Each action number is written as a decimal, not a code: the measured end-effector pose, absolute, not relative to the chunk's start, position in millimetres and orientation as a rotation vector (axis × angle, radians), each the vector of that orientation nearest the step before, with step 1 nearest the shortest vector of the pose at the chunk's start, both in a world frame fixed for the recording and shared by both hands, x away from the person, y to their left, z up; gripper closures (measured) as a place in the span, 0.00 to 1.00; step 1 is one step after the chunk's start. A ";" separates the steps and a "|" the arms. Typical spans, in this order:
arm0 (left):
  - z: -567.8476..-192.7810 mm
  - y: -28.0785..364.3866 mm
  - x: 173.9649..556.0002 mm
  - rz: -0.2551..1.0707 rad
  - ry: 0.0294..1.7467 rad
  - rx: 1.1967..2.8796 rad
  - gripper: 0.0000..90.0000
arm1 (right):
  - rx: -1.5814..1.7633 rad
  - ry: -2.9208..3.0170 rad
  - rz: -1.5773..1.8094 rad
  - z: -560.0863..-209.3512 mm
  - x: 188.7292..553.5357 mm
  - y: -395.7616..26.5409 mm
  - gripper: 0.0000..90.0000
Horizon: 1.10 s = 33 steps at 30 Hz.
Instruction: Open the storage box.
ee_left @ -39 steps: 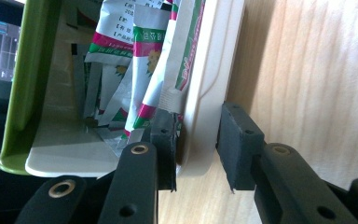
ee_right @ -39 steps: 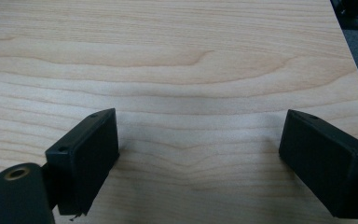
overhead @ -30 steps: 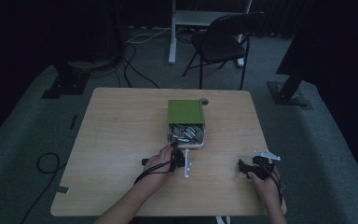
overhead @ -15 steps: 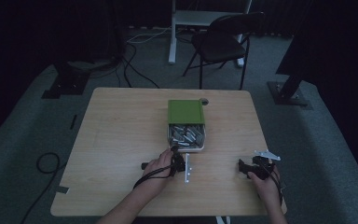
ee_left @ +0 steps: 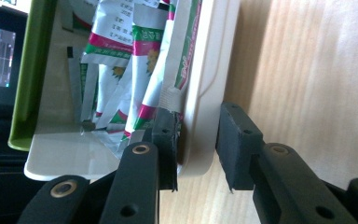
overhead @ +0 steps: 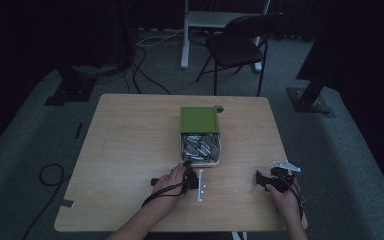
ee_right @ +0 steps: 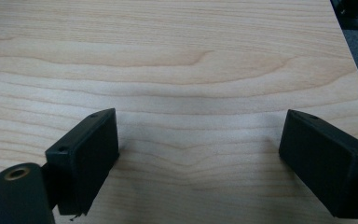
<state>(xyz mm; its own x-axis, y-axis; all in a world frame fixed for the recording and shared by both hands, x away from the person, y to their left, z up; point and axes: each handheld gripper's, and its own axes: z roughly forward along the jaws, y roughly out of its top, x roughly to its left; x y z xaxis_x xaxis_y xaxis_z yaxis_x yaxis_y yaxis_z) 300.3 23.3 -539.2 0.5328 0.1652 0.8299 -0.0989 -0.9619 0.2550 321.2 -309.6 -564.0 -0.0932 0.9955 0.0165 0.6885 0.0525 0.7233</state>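
Note:
A white box [overhead: 219, 152] with a green lid [overhead: 200, 120] pushed over its far half lies mid-table, several foil packets [overhead: 200, 146] inside. My left gripper [overhead: 187, 170] is at its near left corner. In the left gripper view the jaws [ee_left: 196, 144] straddle the box's white wall [ee_left: 205, 84], shut on it, with one pad inside against the red, green and white packets [ee_left: 140, 60] and the other outside. My right gripper [overhead: 260, 180] rests near the table's front right, and it stands open [ee_right: 198, 163] over bare wood.
The light wooden table [overhead: 130, 145] has free room left of the box and behind it. A dark folding chair [overhead: 240, 45] and a white stand stand beyond the far edge. Cables lie on the grey floor at left.
The left hand has edged slightly toward the near edge, and the white box seems to reach a little further out from under the green lid. The right hand has kept still.

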 end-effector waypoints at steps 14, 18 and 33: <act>-540.6 24.0 287.2 1.391 0.051 2.499 0.79 | 1.685 1.836 0.802 -564.0 321.2 -309.6 0.13; -540.5 24.9 283.1 1.392 0.046 2.494 0.79 | 1.684 1.836 0.802 -564.0 321.2 -309.6 0.13; -543.3 26.8 271.2 1.373 0.048 2.495 0.79 | 1.684 1.836 0.802 -564.0 321.2 -309.6 0.13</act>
